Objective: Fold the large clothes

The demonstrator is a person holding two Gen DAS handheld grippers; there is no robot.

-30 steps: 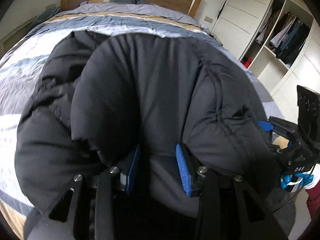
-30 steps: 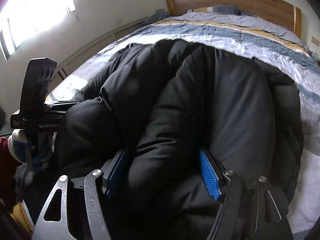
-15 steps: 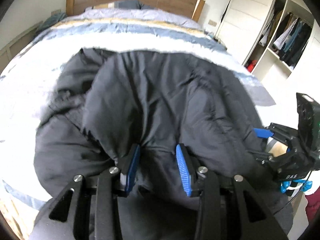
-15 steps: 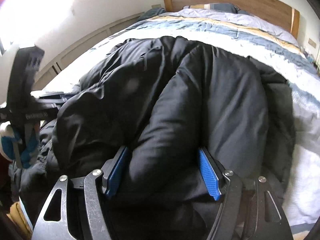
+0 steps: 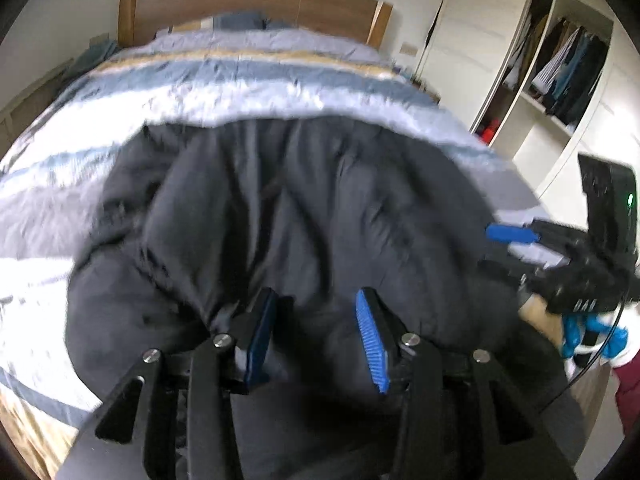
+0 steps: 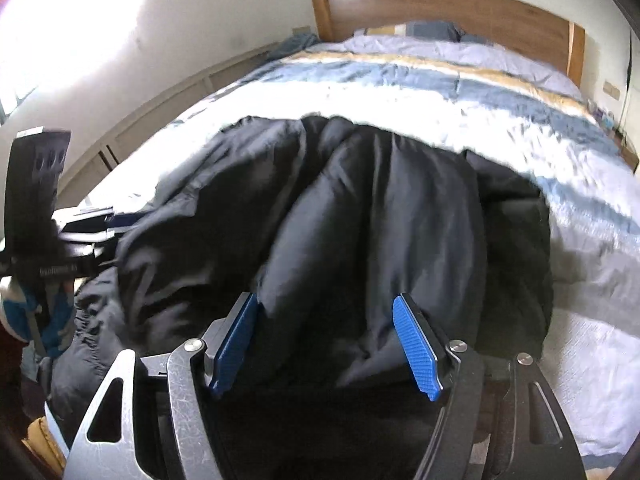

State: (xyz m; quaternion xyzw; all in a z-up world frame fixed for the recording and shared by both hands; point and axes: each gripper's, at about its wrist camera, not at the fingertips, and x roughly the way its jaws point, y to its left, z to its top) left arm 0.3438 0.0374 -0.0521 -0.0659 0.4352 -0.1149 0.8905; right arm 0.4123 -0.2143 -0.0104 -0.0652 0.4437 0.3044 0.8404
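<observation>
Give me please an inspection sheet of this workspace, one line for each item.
Surface: bed with striped cover.
Job's things: black padded coat bunched at the near edge.
Clutter: nothing seen on the bed besides a pillow.
Grippers: left claw and right claw each hold a thick fold of coat between blue pads.
Cables: thin black cable at the right claw.
Surroundings: wooden headboard, open wardrobe.

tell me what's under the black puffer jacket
The black puffer jacket lies on the striped duvet of the bed, which shows all round its far edge. Whatever sits directly beneath the jacket is covered by its bulk.
</observation>
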